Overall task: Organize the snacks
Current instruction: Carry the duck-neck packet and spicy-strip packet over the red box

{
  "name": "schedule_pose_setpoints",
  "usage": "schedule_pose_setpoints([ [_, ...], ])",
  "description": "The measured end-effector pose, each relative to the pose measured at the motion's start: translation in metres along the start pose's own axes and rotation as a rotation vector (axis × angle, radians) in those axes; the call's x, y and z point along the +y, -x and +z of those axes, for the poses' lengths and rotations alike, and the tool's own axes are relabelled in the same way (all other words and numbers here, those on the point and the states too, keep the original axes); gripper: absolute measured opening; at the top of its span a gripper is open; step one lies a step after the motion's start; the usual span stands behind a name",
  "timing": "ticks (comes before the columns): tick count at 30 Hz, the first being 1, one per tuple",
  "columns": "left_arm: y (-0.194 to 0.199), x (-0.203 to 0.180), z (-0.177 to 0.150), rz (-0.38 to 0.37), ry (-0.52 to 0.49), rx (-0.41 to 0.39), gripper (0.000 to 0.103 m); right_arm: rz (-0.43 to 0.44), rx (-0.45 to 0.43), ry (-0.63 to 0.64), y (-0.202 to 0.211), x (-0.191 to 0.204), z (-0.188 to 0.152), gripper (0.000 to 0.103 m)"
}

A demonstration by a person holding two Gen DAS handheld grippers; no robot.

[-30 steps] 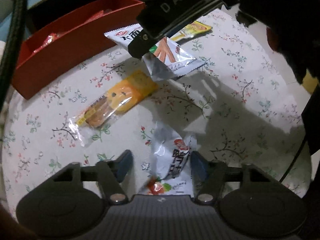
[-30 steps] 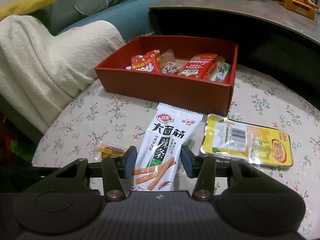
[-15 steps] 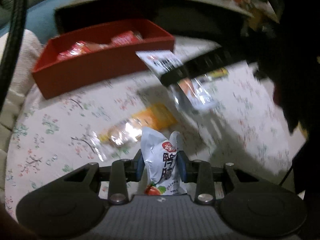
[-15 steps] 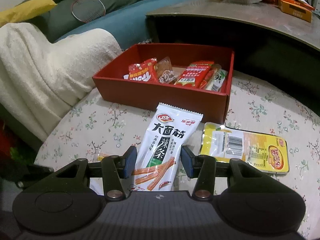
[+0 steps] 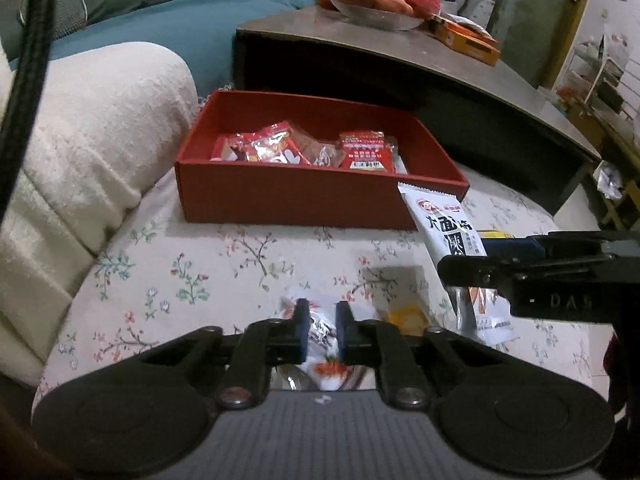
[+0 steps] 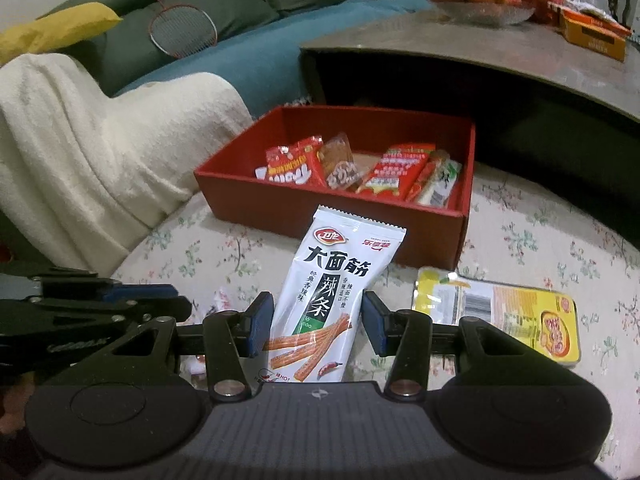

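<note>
My left gripper (image 5: 320, 326) is shut on a small white snack packet (image 5: 322, 330), pinched narrow between the pads and held above the floral tablecloth. My right gripper (image 6: 318, 320) is shut on a tall white spicy-strip packet (image 6: 334, 280), which stands upright off the table. The same packet (image 5: 448, 228) shows at the right of the left wrist view, held by the right gripper (image 5: 472, 264). Ahead of both stands the red box (image 5: 304, 204) (image 6: 332, 212) with several snack packets inside. The left gripper (image 6: 120, 298) shows at the left edge of the right wrist view.
A yellow flat packet (image 6: 500, 316) lies on the tablecloth right of the strip packet. An orange packet (image 5: 404, 316) lies just beyond my left fingers. A cream blanket (image 5: 100, 128) bounds the left side. A dark low table (image 5: 400, 56) with a fruit bowl stands behind the box.
The left jaws closed on the small white packet and lifted it off the cloth, the wrist rolling until the view faces the red box. The right gripper kept its grip and barely moved.
</note>
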State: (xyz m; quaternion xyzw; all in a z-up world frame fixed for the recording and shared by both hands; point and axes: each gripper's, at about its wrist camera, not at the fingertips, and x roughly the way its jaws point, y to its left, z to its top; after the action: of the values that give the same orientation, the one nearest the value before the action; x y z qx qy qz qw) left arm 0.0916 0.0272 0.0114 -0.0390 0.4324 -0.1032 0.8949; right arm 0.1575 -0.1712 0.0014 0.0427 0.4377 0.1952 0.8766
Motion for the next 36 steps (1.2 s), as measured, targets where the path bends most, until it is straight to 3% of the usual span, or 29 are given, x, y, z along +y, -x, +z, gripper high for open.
schedule_pose_setpoints([
  [5, -0.008, 0.000, -0.009, -0.023, 0.000, 0.050, 0.007, -0.001, 0.009, -0.003, -0.003, -0.002, 0.000, 0.056],
  [8, -0.015, -0.001, -0.006, 0.041, -0.023, 0.058, 0.012, 0.000, 0.019, -0.004, -0.005, -0.001, 0.001, 0.056],
  [10, -0.014, -0.007, -0.010, 0.047, -0.118, 0.046, 0.030, 0.005, 0.016, 0.000, -0.003, 0.000, 0.000, 0.056],
  [11, -0.012, -0.010, -0.013, 0.052, -0.184, 0.029, 0.031, 0.010, 0.017, 0.007, -0.002, -0.001, -0.001, 0.056],
  [15, -0.014, -0.022, -0.018, 0.087, -0.630, 0.009, 0.051, 0.011, 0.033, -0.011, -0.001, -0.007, -0.002, 0.056],
  [17, -0.020, -0.019, -0.010, 0.044, -0.726, 0.032, 0.054, 0.014, 0.032, -0.012, -0.001, -0.006, -0.002, 0.056],
  [20, -0.039, -0.010, 0.007, -0.029, -0.768, 0.095, 0.054, 0.020, 0.032, -0.004, -0.002, -0.004, -0.002, 0.056],
  [27, -0.069, -0.012, 0.013, -0.249, -0.964, 0.301, 0.059, 0.028, 0.078, -0.026, -0.019, -0.012, 0.000, 0.056],
  [36, -0.090, -0.021, 0.049, -0.308, -1.071, 0.318, 0.061, 0.037, 0.108, -0.053, -0.036, -0.021, 0.009, 0.056],
])
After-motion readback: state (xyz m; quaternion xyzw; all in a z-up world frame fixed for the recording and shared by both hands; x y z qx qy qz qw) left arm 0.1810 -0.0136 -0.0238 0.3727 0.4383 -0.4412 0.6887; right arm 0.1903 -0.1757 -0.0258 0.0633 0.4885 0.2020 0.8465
